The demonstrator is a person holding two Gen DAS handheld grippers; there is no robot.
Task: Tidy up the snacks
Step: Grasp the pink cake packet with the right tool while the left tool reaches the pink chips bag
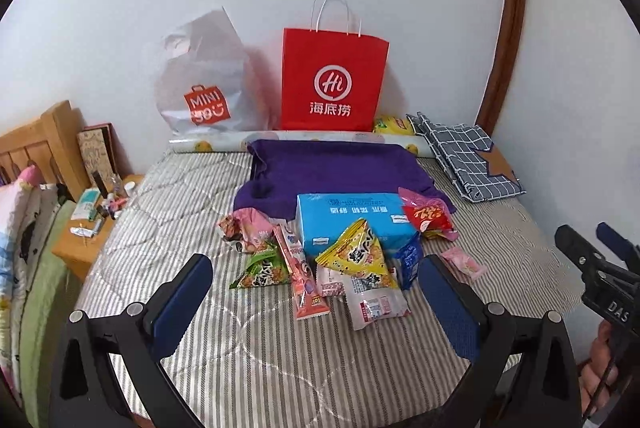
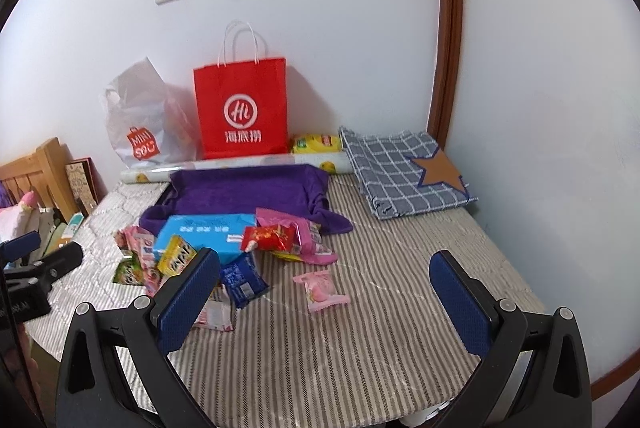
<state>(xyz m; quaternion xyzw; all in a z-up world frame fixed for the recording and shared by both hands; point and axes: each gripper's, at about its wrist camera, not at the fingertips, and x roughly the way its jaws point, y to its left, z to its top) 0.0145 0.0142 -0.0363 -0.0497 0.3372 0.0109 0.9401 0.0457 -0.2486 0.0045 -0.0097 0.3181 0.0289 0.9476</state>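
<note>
White wall backs a bed [image 1: 168, 212] with a grey-striped cover; against the wall at the far edge stand a red bag [image 1: 334, 80] with white handles and, just to its left, a white plastic bag [image 1: 202, 76] with an orange logo; a patterned roll [image 1: 320, 139] lies along the far edge in front of them, with a yellow packet [image 2: 316, 143] beside the red bag; a folded checked cloth [image 2: 394, 172] with a brown star sits at the far right corner; a purple towel [image 1: 332, 168] is spread near the middle of the far edge.

Snacks lie in a loose heap just in front of the towel, near the middle of the bed; a blue box [image 1: 352, 220] lies flat with a red packet [image 1: 430, 218] resting on its right end; a yellow triangular packet [image 1: 358, 256] leans on its front; left of that are a green packet [image 1: 262, 270] and a long pink packet [image 1: 302, 272]; a small blue packet [image 2: 242, 278] lies at the box's front right corner; a pink sweet [image 2: 320, 290] lies alone, apart to the right.

Left gripper [image 1: 316, 298] hovers over the near side of the heap, jaws wide and holding nothing; right gripper [image 2: 324, 306] hovers just right of the heap above the pink sweet, jaws also wide and bare.
</note>
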